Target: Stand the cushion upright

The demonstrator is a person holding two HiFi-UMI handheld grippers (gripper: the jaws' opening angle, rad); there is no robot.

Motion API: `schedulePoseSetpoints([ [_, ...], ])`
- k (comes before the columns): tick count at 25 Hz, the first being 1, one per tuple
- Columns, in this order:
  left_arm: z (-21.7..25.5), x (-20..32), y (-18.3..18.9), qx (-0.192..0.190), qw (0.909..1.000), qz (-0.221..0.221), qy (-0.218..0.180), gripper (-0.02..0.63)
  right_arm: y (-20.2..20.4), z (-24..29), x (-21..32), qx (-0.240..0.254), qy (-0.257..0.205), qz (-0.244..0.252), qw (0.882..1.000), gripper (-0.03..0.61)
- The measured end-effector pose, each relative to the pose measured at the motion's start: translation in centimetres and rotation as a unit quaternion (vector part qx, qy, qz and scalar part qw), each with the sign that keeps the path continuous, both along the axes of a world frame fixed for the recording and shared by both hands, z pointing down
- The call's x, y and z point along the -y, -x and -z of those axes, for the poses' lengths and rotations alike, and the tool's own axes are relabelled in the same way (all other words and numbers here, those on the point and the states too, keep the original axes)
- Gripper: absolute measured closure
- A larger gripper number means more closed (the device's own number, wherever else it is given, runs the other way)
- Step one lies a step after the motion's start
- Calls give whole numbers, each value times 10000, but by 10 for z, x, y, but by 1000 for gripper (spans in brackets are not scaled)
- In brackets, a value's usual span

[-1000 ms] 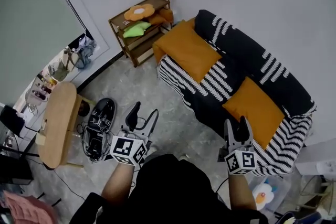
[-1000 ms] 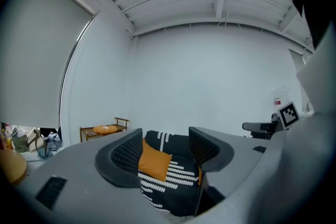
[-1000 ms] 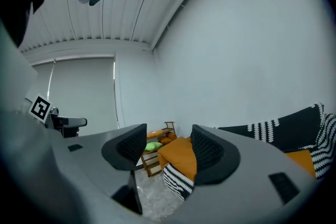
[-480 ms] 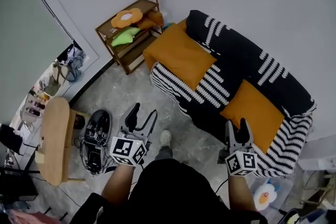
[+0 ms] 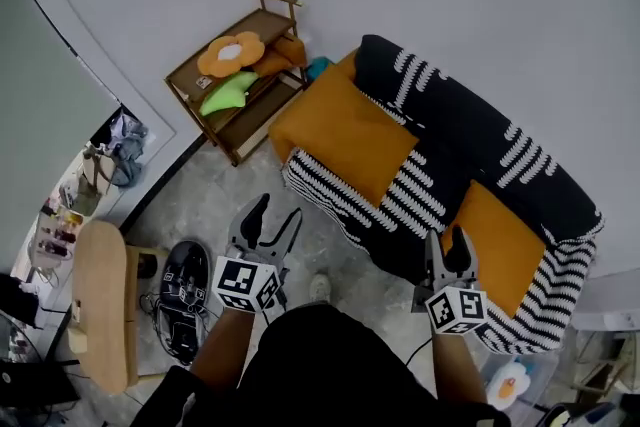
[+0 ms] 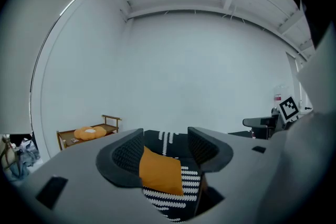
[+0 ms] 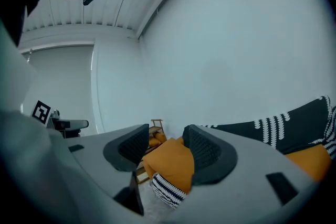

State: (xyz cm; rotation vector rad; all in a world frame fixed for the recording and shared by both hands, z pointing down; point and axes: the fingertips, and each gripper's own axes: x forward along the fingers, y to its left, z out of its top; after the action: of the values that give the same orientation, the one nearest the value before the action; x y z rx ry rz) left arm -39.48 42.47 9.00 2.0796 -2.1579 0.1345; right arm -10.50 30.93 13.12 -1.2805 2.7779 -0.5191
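Observation:
Two orange cushions lie flat on the seat of a black-and-white striped sofa (image 5: pixel 450 130): one at its left end (image 5: pixel 340 127), one at its right end (image 5: pixel 505 243). My left gripper (image 5: pixel 278 209) hovers over the floor in front of the sofa's left end, open and empty. In the left gripper view the left cushion (image 6: pixel 160 170) shows beyond the left gripper (image 6: pixel 165 136). My right gripper (image 5: pixel 450 240) is open and empty at the sofa's front edge, beside the right cushion. In the right gripper view the right gripper (image 7: pixel 167 134) frames the left cushion (image 7: pixel 170 160).
A wooden shelf (image 5: pixel 250 25) against the wall left of the sofa holds a flower-shaped cushion (image 5: pixel 230 53) and a green one (image 5: pixel 226 90). A wooden table (image 5: pixel 103 300) and a black device (image 5: pixel 185 290) stand on the floor at lower left.
Both grippers and the head have moved forward toward the sofa, which now sits closer below me. The table and the black device have slid down and left in the head view. The cushions have not moved.

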Motion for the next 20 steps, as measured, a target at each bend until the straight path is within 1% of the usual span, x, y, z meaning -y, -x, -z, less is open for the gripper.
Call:
schedulePoseSetpoints([
  [5,-11,28,50,101,9998,-130,143,339,55,-9,25,-52,119,-1,9999,342],
  [9,-27,45,79,61,9994,-158,297,339,83,-19,34,-166,218,38,9996,342],
  [12,-40,61,84,57,9988,-234,426,339,85,-31,45,-293,342,-7,9990,342],
  [16,-55,87,89,14,9978,-328,569,339,81,-47,64,-352,527,-185,9978,342],
  [18,-59,106,91,20,9976,-366,582,339,79,-54,80,-384,564,-237,9974,344],
  [20,-59,127,91,105,9974,-404,583,339,77,-63,101,-436,607,-262,9969,344],
])
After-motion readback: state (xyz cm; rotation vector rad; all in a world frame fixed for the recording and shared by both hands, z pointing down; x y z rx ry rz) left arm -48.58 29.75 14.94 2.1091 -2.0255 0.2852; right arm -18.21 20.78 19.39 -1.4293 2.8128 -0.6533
